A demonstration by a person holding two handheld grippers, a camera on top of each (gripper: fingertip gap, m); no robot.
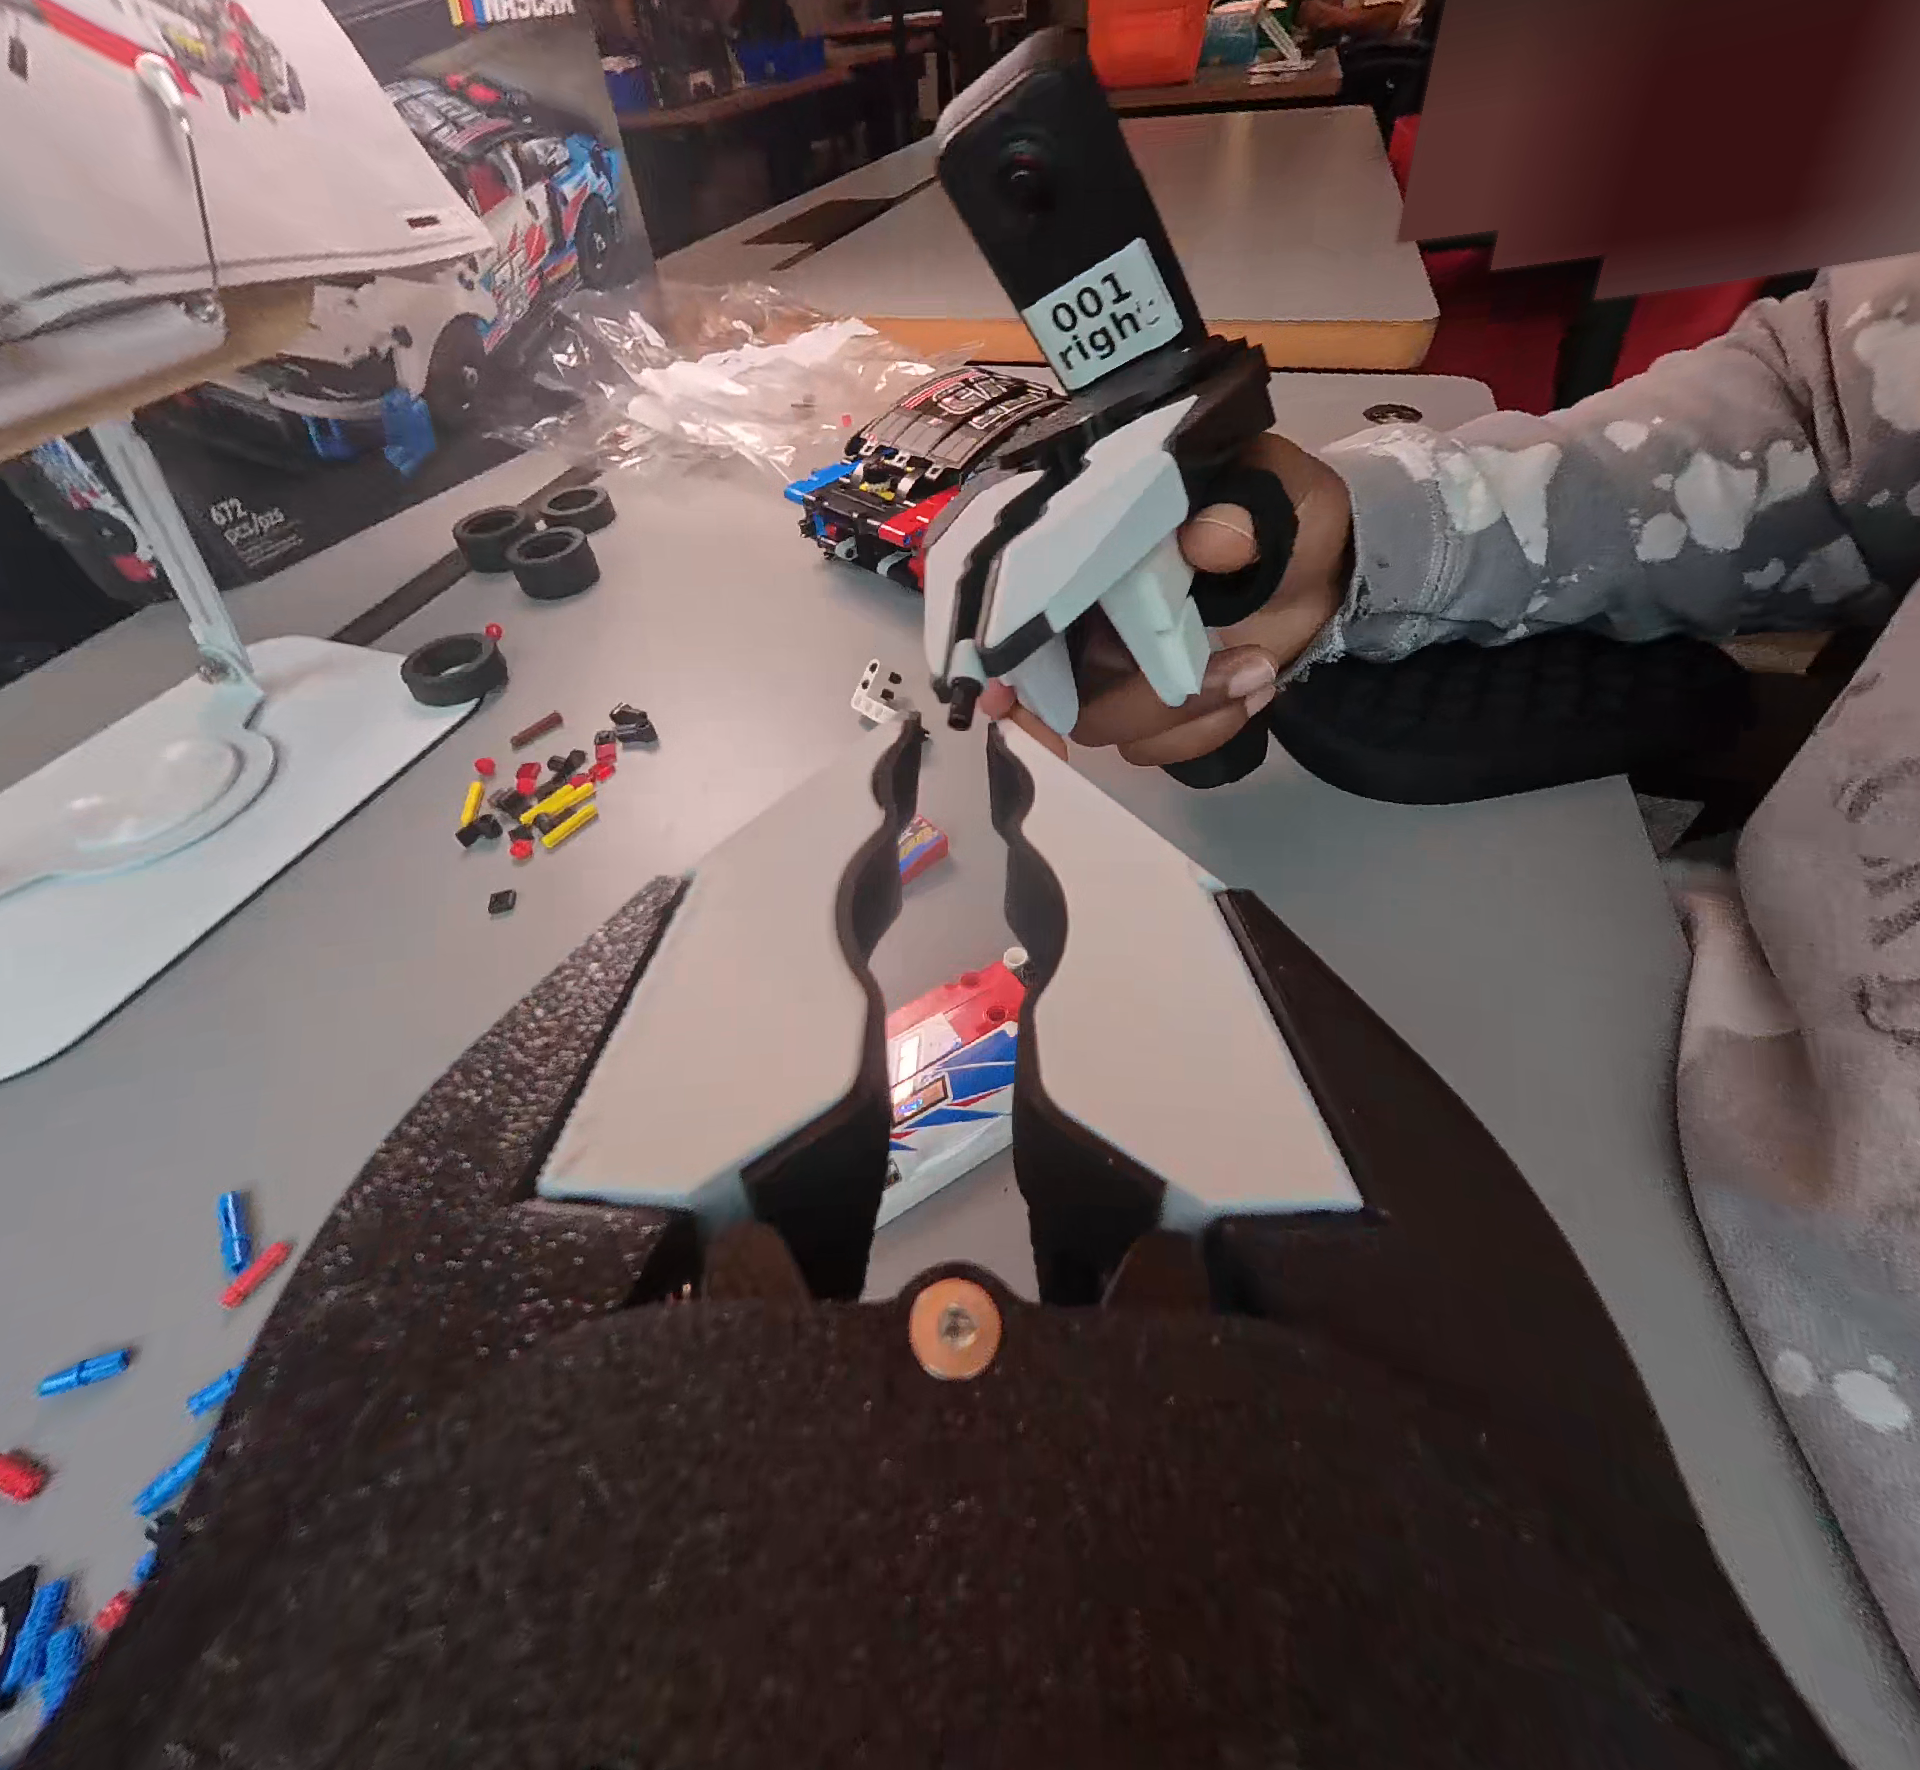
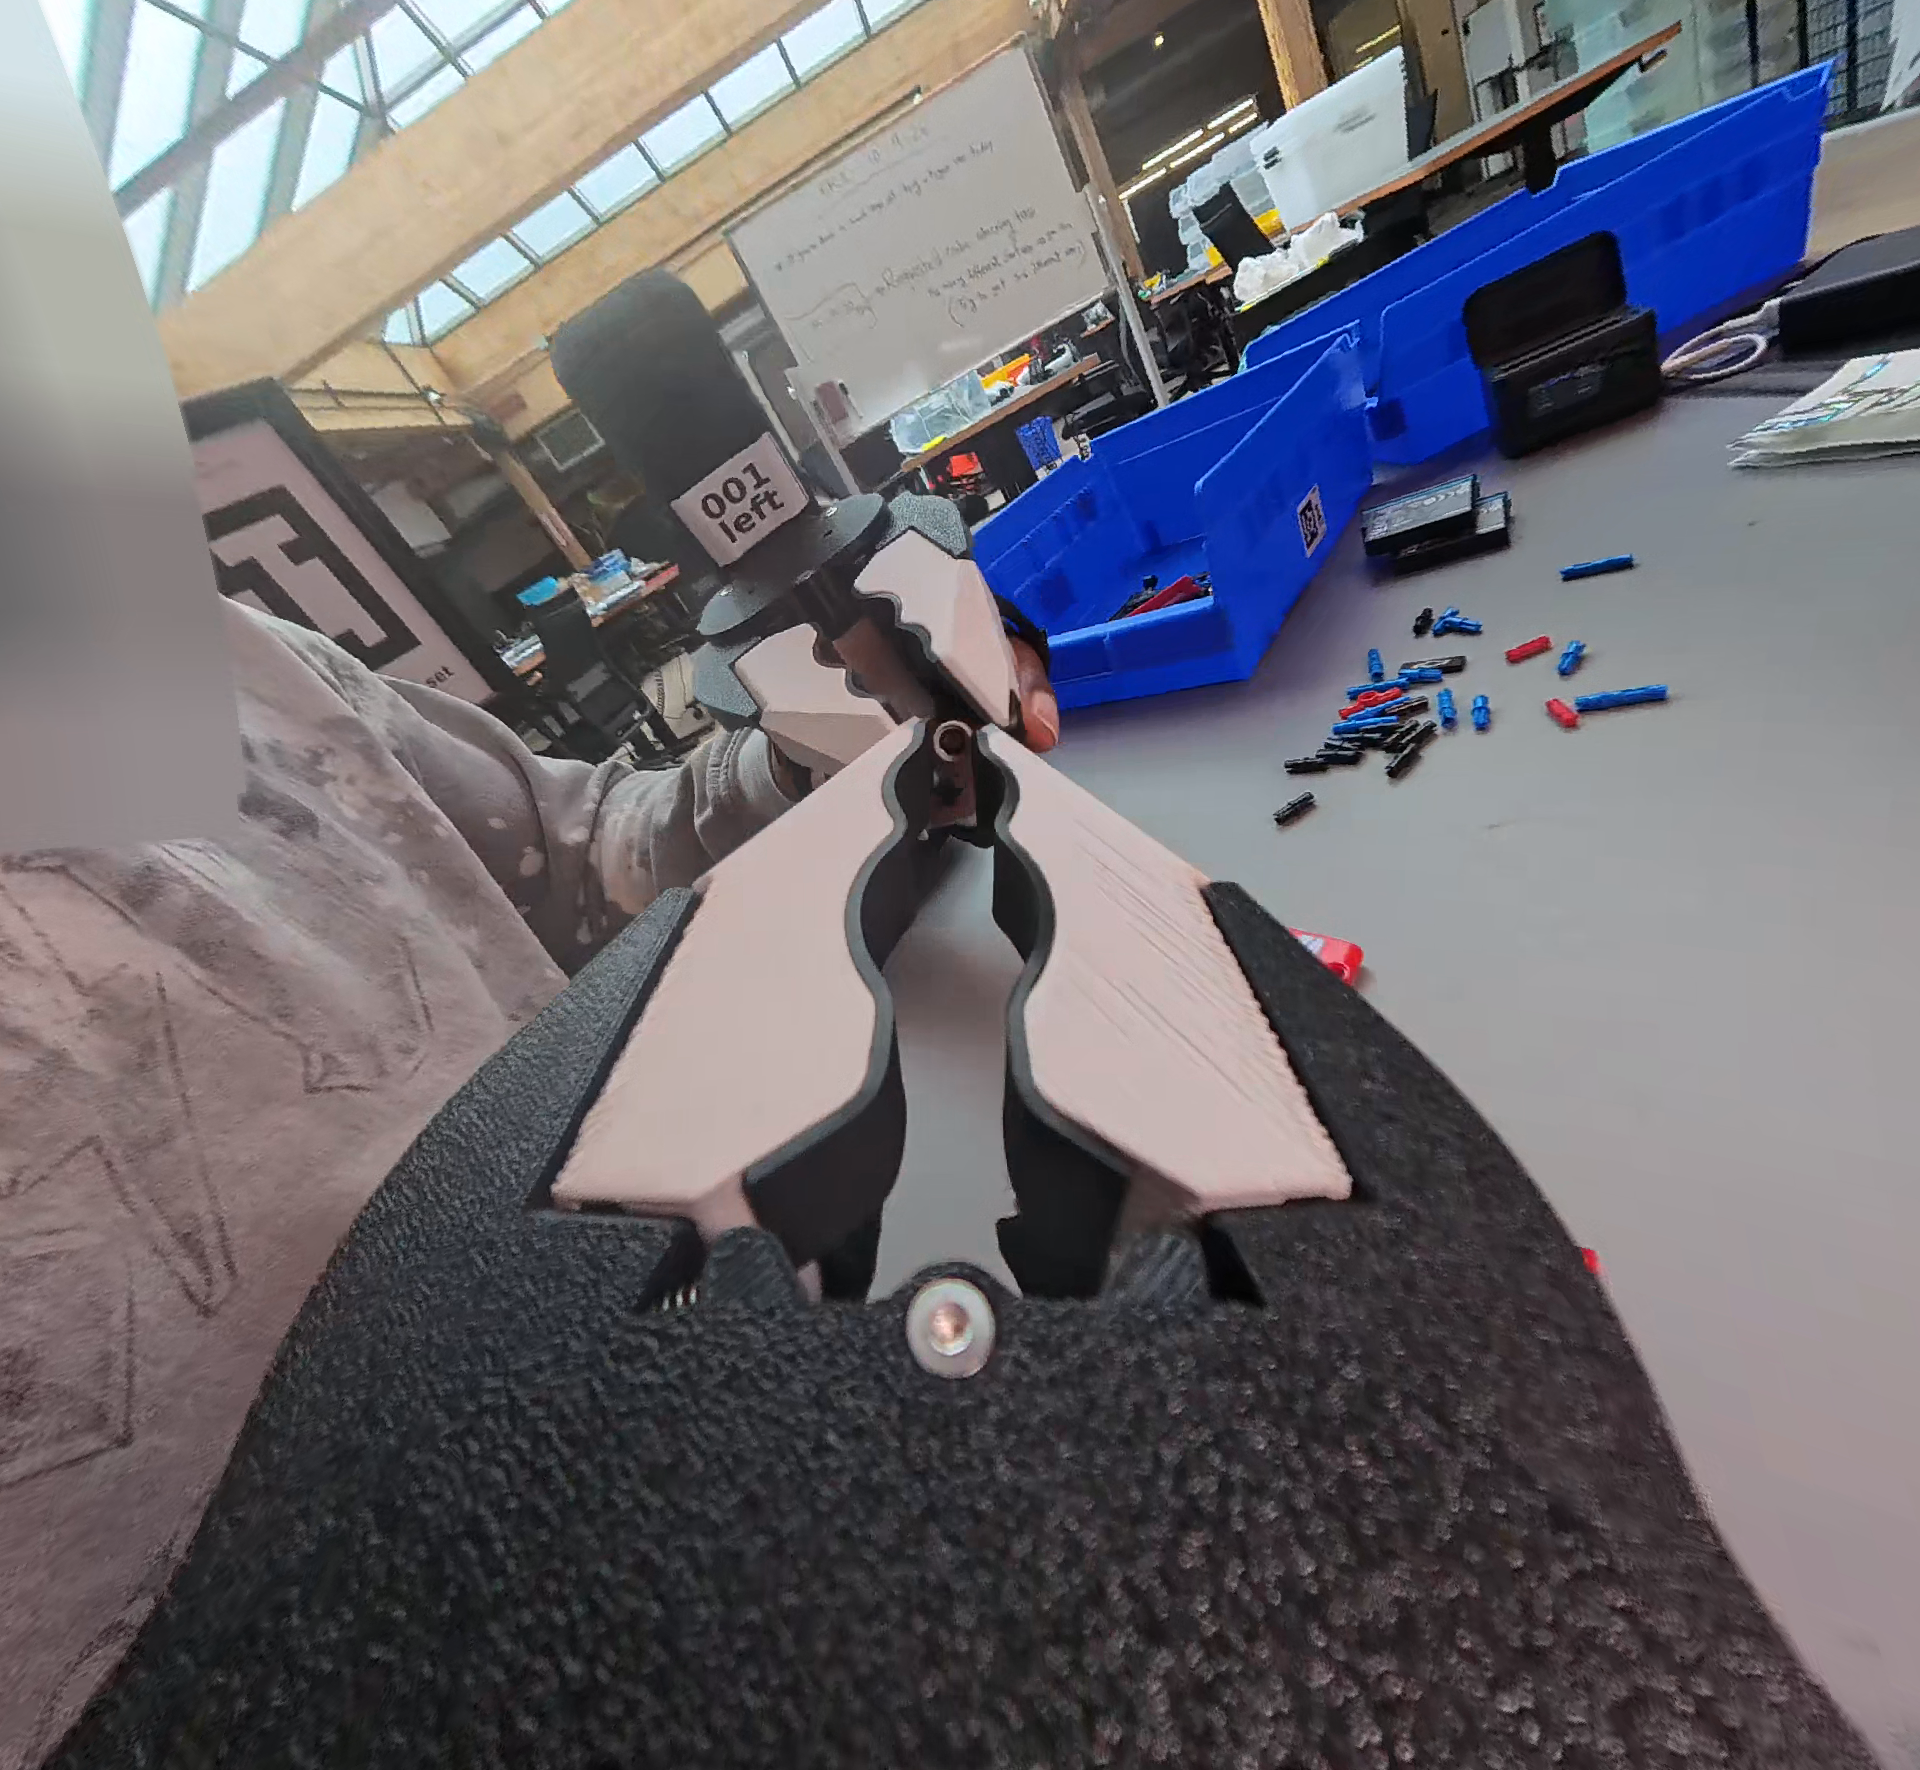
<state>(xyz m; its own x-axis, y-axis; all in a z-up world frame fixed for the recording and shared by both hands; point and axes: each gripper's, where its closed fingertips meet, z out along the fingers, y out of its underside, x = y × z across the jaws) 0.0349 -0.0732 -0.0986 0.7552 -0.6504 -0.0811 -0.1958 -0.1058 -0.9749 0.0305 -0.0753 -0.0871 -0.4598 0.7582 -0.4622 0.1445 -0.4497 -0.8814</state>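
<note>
Grey tabletop carries the part-built toy car and loose pins. Right gripper pinches a small black pin; left gripper, slightly parted and empty, sits just beside it. Pin could slip out if the tips bump.

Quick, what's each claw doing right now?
Left gripper: open, holding nothing.
Right gripper: closed on a small black peg.
</note>
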